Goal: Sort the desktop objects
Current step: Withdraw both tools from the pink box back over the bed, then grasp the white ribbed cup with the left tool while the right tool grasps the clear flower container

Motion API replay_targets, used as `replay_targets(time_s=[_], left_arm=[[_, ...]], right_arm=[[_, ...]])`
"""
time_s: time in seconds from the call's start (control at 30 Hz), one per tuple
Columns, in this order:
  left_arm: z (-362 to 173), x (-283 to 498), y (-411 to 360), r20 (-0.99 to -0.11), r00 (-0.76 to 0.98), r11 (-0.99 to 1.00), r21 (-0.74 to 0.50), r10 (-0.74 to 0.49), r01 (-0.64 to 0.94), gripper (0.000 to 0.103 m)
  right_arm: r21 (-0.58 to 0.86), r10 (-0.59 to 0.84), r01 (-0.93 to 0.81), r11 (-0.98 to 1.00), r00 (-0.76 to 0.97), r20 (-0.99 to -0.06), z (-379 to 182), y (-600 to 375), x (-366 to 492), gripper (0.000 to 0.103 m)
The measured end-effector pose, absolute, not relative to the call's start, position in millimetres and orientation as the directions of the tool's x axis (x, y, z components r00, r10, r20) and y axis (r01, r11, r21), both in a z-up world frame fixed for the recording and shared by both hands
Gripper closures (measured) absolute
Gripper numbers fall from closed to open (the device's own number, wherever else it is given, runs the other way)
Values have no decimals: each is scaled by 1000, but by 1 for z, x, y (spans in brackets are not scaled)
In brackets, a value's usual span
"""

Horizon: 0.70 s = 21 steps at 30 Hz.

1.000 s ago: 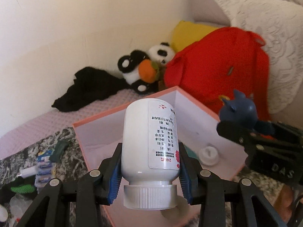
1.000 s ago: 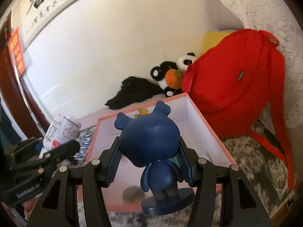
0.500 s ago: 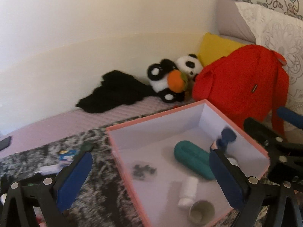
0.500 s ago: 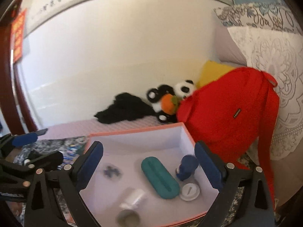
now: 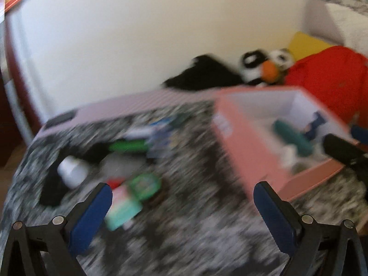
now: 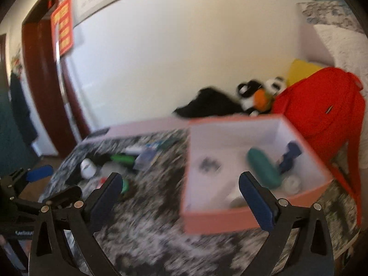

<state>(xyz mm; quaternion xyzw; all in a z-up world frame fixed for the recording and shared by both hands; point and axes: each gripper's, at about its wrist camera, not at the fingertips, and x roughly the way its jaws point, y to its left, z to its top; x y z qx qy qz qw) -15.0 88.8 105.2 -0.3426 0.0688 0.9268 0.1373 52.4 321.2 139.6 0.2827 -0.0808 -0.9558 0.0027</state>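
Both pictures are blurry.

The left gripper (image 5: 182, 203) has its blue pads spread wide apart, and nothing sits between them. It hangs over the black and white speckled desk (image 5: 184, 237). Just ahead of its left pad lie a white round bottle (image 5: 72, 172), a pale green and pink box (image 5: 123, 209) and a round green thing (image 5: 145, 185). Further ahead on that side is a long bright green thing (image 5: 128, 146) and a blue and white pack (image 5: 161, 138); the blur hides what these are. Ahead and to its right stands the open pink cardboard box with white inside walls (image 5: 232, 142).

The right gripper (image 6: 179, 185) is also let go, pads wide, with nothing in it. The same small things lie ahead to its left, near the white round bottle (image 6: 87, 168). The pink box (image 6: 216, 218) is just in front of its right pad. Inside the box lie a dark teal long case (image 6: 264, 168), a dark blue toy figure (image 6: 289, 156), a small dark speckled thing (image 6: 208, 164) and a white round lid (image 6: 292, 184).

Far behind the box, by the white wall, sit a black cloth (image 6: 207, 105), a black and white panda toy with an orange ball (image 6: 260, 96) and a big red backpack (image 6: 322, 105).
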Motion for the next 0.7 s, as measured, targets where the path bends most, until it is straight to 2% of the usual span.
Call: replay_targets(time_s=[0.2, 0.4, 0.7], left_arm=[[54, -9, -9, -727, -684, -994, 16, 60, -105, 2], [24, -24, -76, -753, -657, -999, 5, -34, 46, 2], [11, -101, -102, -744, -666, -999, 27, -47, 40, 2]], right_arm=[[161, -149, 60, -985, -759, -633, 91, 256, 41, 1], [176, -226, 142, -974, -678, -699, 57, 204, 7, 1], [174, -268, 211, -962, -603, -752, 27, 145, -60, 1]])
